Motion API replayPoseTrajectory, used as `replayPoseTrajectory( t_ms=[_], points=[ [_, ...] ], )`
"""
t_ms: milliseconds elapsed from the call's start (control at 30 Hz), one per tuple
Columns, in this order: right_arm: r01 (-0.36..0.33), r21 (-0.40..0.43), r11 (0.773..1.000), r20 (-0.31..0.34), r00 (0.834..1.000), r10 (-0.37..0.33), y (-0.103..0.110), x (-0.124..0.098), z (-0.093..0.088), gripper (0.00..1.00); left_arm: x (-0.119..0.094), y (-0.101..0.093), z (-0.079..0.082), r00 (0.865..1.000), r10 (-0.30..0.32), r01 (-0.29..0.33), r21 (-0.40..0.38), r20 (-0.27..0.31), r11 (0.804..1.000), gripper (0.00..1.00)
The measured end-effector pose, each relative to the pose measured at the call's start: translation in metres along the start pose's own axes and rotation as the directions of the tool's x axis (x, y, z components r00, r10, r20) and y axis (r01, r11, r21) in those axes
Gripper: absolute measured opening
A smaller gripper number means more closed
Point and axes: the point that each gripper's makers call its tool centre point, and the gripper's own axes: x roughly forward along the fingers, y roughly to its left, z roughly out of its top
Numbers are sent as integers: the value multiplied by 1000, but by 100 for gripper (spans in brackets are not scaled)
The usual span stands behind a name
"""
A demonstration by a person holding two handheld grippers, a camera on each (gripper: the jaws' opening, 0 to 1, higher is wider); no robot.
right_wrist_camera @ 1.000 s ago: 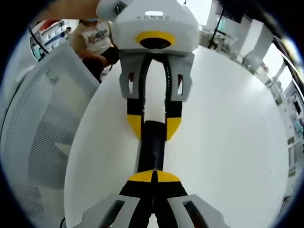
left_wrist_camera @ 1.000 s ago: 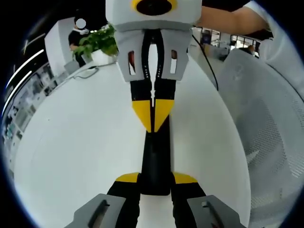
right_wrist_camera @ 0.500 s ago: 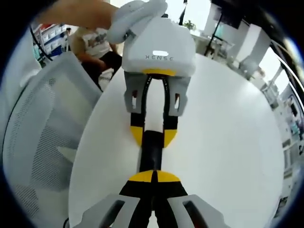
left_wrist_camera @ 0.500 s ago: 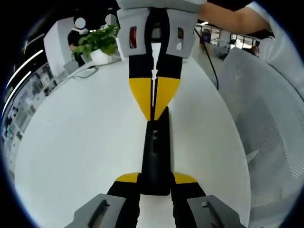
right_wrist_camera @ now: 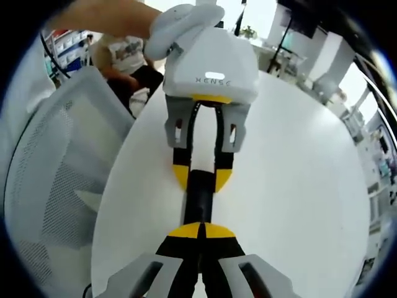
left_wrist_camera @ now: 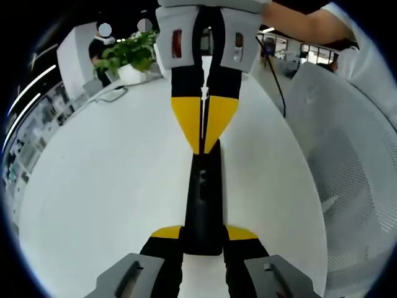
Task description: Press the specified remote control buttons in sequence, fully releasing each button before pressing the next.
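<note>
The black remote (left_wrist_camera: 203, 205) lies flat on the white worktop (left_wrist_camera: 105, 186), pointing lengthwise between the two tools. The left hand-held gripper (left_wrist_camera: 203, 239) clamps the remote's near end between its yellow-tipped jaws. The right hand-held gripper (left_wrist_camera: 203, 133), jaws pressed together, has its tip at the remote's far end; whether it touches is unclear. A mesh chair (left_wrist_camera: 347, 161) stands beside the worktop, a plant (left_wrist_camera: 127, 54) at its far edge.
</note>
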Motion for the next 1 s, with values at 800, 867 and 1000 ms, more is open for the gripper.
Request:
replayPoseTrajectory(
  t_ms=[800, 867, 1000],
  points=[
    [-41, 9, 999, -19, 999, 41, 10, 18, -9, 0, -1, -1, 1, 1000, 0, 0, 1, 7, 1000, 24],
    [-43, 8, 999, -27, 999, 43, 11, 19, -11, 0, -1, -2, 1, 1000, 0, 0, 1, 8, 1000, 24],
    [-49, 10, 999, -33, 998, 50, 13, 22, -13, 0, -1, -1, 1, 1000, 0, 0, 1, 9, 1000, 24]
  ],
)
